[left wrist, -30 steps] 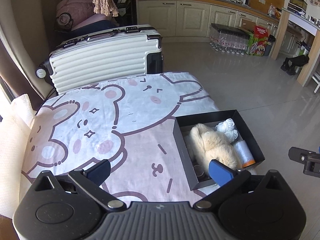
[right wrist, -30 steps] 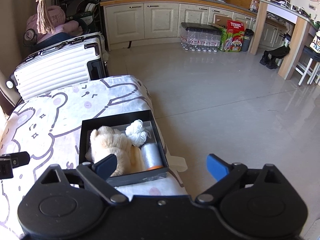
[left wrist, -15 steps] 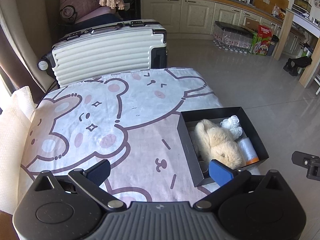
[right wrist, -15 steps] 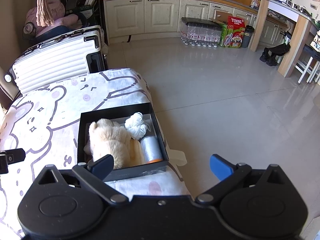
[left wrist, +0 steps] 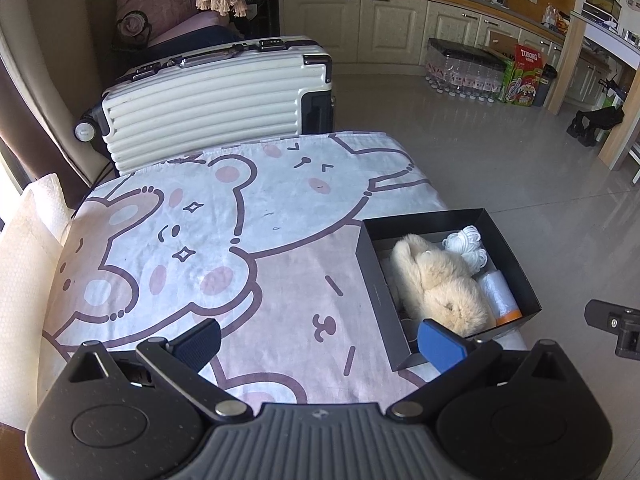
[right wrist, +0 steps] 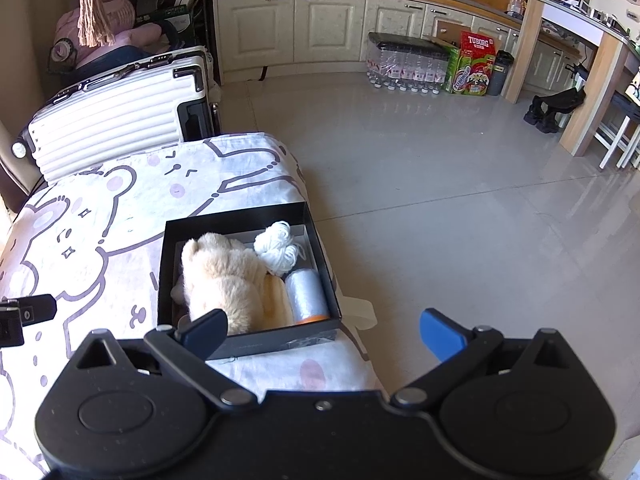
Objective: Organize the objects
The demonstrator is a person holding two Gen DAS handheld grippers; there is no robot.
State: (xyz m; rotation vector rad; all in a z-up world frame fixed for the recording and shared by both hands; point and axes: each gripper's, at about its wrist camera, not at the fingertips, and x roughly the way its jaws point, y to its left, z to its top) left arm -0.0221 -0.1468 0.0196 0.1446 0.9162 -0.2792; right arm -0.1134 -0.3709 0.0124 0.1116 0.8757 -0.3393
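The black box (left wrist: 448, 280) is sitting at the edge of the table, on a bear-print cloth (left wrist: 240, 240). It is holding a cream plush toy (left wrist: 436, 280), a ball of white string (left wrist: 466, 246) and a plastic-wrapped roll with an orange end (left wrist: 498, 294).

The left tool (left wrist: 318, 340) is hovering wide open and empty, short of the box, its blue pad overlapping the box's near corner in view. The right tool (right wrist: 324, 330) is likewise spread wide, gripping nothing, its dark pad lying over the box's near wall.

The left view is showing a small round item (left wrist: 408, 326) beside the toy at the box's near end; the right view is hiding it. The right view is showing the string's loose strands (right wrist: 298, 250).

Beyond the box, a white suitcase (left wrist: 216, 96) is lying against the table's far end. Across the tiled floor (right wrist: 440, 200) from the box, bottled water (right wrist: 404, 66) and a Tuborg carton (right wrist: 474, 64) are standing by cream cabinets (right wrist: 320, 28).
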